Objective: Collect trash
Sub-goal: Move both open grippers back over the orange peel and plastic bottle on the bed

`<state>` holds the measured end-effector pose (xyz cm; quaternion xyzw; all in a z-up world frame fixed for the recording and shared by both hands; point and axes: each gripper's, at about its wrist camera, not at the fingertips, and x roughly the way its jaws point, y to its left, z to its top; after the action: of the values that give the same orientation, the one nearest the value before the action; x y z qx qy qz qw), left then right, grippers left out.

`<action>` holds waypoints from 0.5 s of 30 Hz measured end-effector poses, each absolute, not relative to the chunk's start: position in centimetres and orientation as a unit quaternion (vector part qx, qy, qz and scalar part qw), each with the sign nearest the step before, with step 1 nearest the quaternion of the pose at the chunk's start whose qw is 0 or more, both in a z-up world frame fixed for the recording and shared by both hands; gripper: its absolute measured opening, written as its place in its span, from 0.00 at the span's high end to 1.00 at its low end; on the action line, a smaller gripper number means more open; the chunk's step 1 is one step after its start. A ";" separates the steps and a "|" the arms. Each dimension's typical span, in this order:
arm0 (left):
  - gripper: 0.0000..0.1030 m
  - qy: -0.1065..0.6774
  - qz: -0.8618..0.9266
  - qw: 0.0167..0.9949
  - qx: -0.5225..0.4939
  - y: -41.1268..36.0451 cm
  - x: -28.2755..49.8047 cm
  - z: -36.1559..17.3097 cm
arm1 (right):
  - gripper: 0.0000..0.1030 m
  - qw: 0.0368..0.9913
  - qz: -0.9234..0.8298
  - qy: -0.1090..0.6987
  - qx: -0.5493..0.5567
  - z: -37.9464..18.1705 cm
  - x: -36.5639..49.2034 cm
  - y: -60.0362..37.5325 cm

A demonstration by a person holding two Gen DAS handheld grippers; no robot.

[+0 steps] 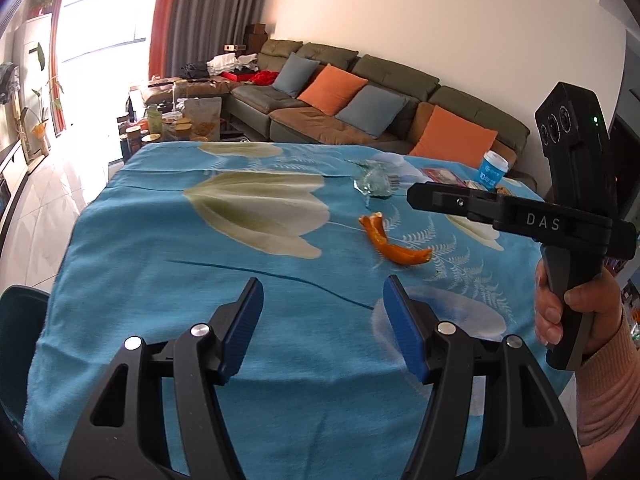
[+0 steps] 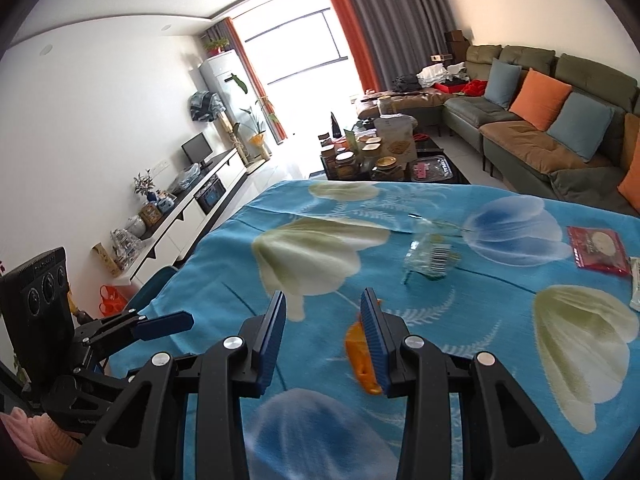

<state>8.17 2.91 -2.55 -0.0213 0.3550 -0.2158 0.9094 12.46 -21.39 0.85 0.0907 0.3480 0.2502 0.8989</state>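
An orange peel (image 1: 394, 246) lies on the blue flowered tablecloth (image 1: 200, 280). Beyond it sit a crumpled clear plastic wrapper (image 1: 374, 182), a red packet (image 1: 444, 176) and a blue paper cup (image 1: 492, 168). My left gripper (image 1: 324, 312) hovers open over bare cloth, short of the peel. A hand (image 1: 572, 312) holds my right gripper (image 1: 416, 196) above the table at the right. In the right wrist view, my right gripper (image 2: 324, 320) stands open above the peel (image 2: 356, 352), which shows beside the right finger, partly hidden. The wrapper (image 2: 430, 262) and red packet (image 2: 598, 252) lie ahead.
A white wrapper (image 2: 636, 284) lies at the table's right edge. A teal chair (image 2: 152, 292) stands at the table's left side. Past the table are a low table with jars (image 2: 380, 152), a green sofa (image 2: 540, 120) and a white TV cabinet (image 2: 188, 208).
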 end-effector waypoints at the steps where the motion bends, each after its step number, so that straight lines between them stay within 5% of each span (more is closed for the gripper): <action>1: 0.40 0.357 -0.217 0.908 -0.019 2.6 8.3 -2.7 | 0.64 0.900 0.247 0.347 0.095 0.7 12.5 -21.8; 15: 0.45 0.391 -0.267 0.881 -0.006 -2.9 12.0 -3.8 | 0.64 0.904 0.211 0.352 0.120 -0.6 14.0 -25.9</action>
<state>12.04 -2.87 -3.83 -0.0062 0.3910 -0.2667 0.8809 13.97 -25.91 -0.64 0.1205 0.3520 0.2111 0.9039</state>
